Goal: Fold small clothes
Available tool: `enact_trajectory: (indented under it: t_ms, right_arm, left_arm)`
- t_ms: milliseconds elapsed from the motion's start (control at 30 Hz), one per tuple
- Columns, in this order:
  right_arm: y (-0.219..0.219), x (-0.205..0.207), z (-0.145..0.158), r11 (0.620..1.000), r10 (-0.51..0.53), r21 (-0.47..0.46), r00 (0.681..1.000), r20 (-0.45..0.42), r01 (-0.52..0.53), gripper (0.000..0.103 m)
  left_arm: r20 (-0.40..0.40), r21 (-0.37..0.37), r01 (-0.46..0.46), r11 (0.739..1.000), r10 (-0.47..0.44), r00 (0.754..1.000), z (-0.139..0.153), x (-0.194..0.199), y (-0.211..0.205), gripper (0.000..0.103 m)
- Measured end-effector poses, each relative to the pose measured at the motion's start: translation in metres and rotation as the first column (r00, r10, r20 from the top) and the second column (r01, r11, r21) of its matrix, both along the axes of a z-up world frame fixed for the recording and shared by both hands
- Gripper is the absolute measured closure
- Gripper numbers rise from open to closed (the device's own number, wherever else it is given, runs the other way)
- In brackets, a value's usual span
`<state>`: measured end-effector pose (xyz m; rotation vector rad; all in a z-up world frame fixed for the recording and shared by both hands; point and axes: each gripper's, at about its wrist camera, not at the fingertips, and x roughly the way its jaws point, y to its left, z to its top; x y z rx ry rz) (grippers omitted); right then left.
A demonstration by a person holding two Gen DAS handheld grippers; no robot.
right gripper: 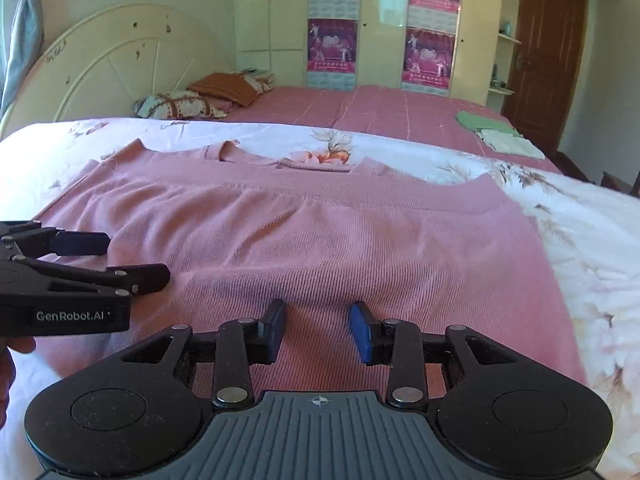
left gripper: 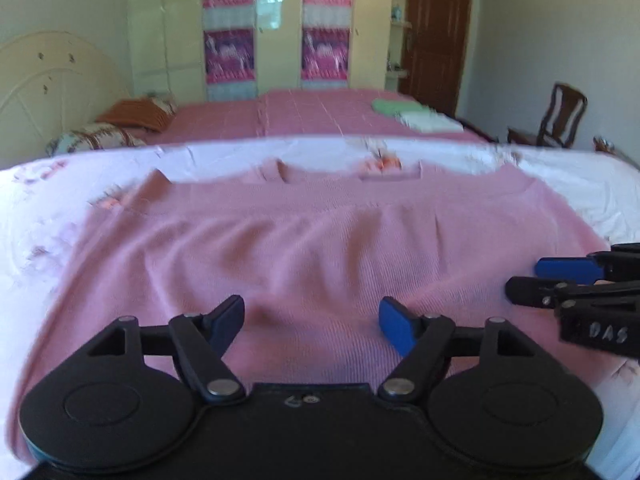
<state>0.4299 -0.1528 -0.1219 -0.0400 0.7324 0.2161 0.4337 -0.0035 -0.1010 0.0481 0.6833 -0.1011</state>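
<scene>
A pink knit top (left gripper: 312, 240) lies spread flat on a white floral sheet (left gripper: 580, 184), its neckline at the far side; it also shows in the right wrist view (right gripper: 320, 240). My left gripper (left gripper: 312, 322) is open and empty just above the near part of the top. My right gripper (right gripper: 318, 330) is open and empty above the near hem, to the right of the left one. Each gripper shows in the other's view: the right gripper (left gripper: 524, 280) at the right edge, the left gripper (right gripper: 136, 258) at the left edge.
Beyond the sheet lies a pink bedspread (right gripper: 380, 116) with folded green and white clothes (right gripper: 500, 134) at the right and pillows (right gripper: 180, 106) by a cream headboard (right gripper: 120, 60). A wooden chair (left gripper: 556, 120) stands far right near a brown door (right gripper: 544, 48).
</scene>
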Motion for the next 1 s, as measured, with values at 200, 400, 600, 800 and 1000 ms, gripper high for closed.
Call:
enact_trajectory:
  t_ms: [200,400,600,800,1000]
  right_arm:
    - [0.006,-0.001,-0.013,1.000,0.023,-0.011,0.999,-0.049,-0.024,0.067]
    - [0.011,-0.014,0.003,1.000,0.015,0.004,0.999,0.030,-0.015,0.065]
    - [0.011,-0.019,-0.010,0.997,0.024,-0.074,0.998,-0.058,-0.028,0.065]
    - [-0.009,-0.060,0.028,1.000,0.001,0.010,0.999,0.032,-0.001,0.065]
    - [-0.025,-0.108,0.029,0.998,-0.017,0.068,0.999,0.039,0.014,0.066]
  left_arm:
    - [-0.031,0.008,-0.016,1.000,0.016,0.999,-0.009,-0.001,0.001,0.027]
    - [-0.033,0.027,-0.021,0.999,0.022,0.999,0.005,-0.012,-0.001,0.029]
    - [-0.052,0.022,-0.028,0.999,0.029,0.998,0.007,-0.028,0.007,0.029]
    - [-0.038,-0.044,-0.114,0.993,0.112,0.993,0.019,-0.080,0.039,0.029]
    - [-0.095,-0.221,-0.274,0.936,0.259,0.961,0.011,-0.129,0.088,0.032]
